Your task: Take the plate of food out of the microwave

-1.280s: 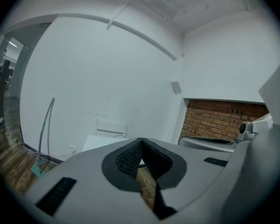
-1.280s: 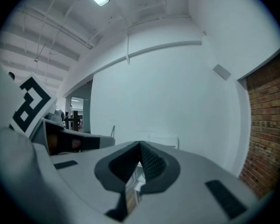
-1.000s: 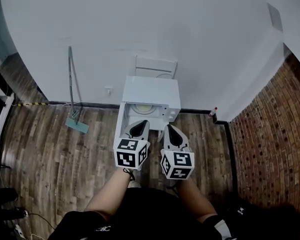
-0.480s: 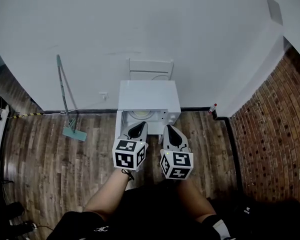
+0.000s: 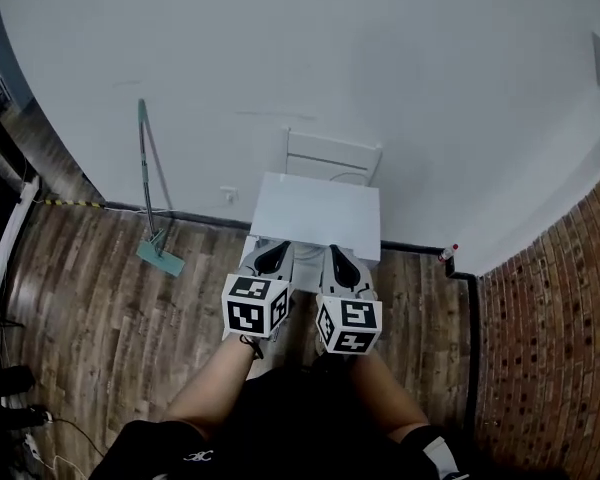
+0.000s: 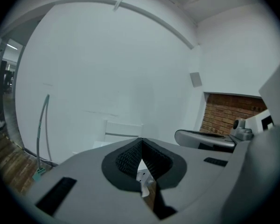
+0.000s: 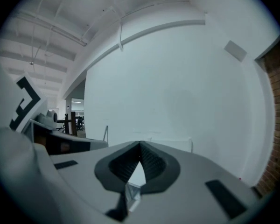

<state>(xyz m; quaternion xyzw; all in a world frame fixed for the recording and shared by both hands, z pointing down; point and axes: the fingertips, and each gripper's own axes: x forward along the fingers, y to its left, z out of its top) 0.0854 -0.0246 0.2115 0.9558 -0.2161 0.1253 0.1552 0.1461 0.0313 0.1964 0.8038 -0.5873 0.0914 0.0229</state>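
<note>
left gripper (image 5: 271, 257): jaws fully closed, empty, just in front of microwave (image 5: 317, 213)
right gripper (image 5: 341, 262): jaws closed, empty, also just in front of microwave
plate: hidden, only microwave top showing
mop (image 5: 152, 198): left of microwave

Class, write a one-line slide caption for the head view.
Grey left gripper and right gripper, both shut, held side by side before a white box-shaped microwave.

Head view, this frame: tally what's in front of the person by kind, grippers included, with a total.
Grippers: 2 (left gripper, right gripper, both shut and empty)
Microwave: 1
Chair-like white frame behind it: 1
Mop leaning on the wall: 1
Small red-capped bottle on the floor: 1
Total: 6
</note>
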